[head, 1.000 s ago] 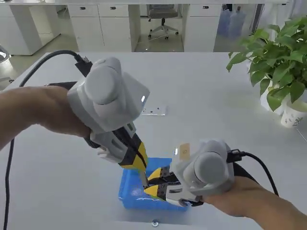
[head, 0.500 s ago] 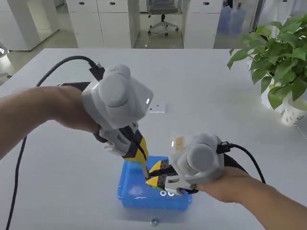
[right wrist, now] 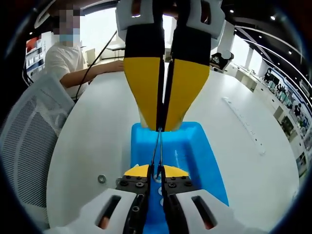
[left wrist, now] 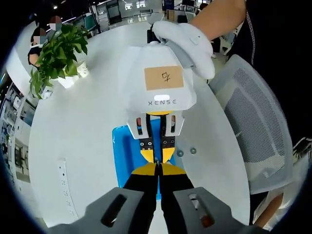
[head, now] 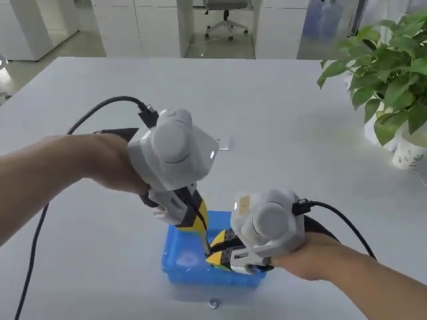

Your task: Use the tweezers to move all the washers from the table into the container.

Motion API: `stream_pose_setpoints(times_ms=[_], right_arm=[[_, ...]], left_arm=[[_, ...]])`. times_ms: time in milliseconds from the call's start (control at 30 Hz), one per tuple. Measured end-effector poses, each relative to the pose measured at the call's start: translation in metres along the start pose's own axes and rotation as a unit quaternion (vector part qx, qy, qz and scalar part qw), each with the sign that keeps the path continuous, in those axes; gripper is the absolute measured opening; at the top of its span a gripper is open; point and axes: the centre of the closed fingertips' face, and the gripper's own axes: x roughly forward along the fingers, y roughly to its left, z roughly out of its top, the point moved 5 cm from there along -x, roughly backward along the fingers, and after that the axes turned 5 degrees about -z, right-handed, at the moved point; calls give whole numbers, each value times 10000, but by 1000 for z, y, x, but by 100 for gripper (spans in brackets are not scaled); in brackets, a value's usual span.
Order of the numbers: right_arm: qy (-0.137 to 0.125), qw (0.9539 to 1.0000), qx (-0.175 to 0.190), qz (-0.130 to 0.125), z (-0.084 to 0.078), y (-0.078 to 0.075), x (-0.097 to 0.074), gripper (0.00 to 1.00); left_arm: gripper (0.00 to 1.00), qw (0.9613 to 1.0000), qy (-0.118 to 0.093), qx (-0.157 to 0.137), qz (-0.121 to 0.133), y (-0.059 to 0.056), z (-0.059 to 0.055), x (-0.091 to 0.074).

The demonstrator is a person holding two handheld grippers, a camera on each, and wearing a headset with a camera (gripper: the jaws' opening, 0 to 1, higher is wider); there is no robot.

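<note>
Noted left tongs [left wrist: 157,168] and right tongs [right wrist: 158,171] still pinching the tweezers [right wrist: 158,141] between them above the blue container [head: 177,257], barely shifted against it. Spotted 1 washer [head: 213,304] still on the surface by the near edge, outside the container; judged next to fetch.

The head view looked steeply down on the tabletop [head: 300,120] from close above the blue container [head: 180,257]. The left gripper view faced the right tongs [left wrist: 156,158] nose to nose, the right gripper view the left tongs [right wrist: 161,127]; all three shared that container.
</note>
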Motion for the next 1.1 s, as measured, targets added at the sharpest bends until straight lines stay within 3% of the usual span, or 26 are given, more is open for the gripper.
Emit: stream_pose_setpoints(times_ms=[533, 1100], right_arm=[[32, 10000, -75, -30, -1, -1, 2, 10], [-156, 9995, -214, -159, 16, 2, -10, 10]], left_arm=[[2, 10000, 38, 36, -16, -1, -2, 1], [2, 9999, 113, 95, 72, -11, 7, -19]])
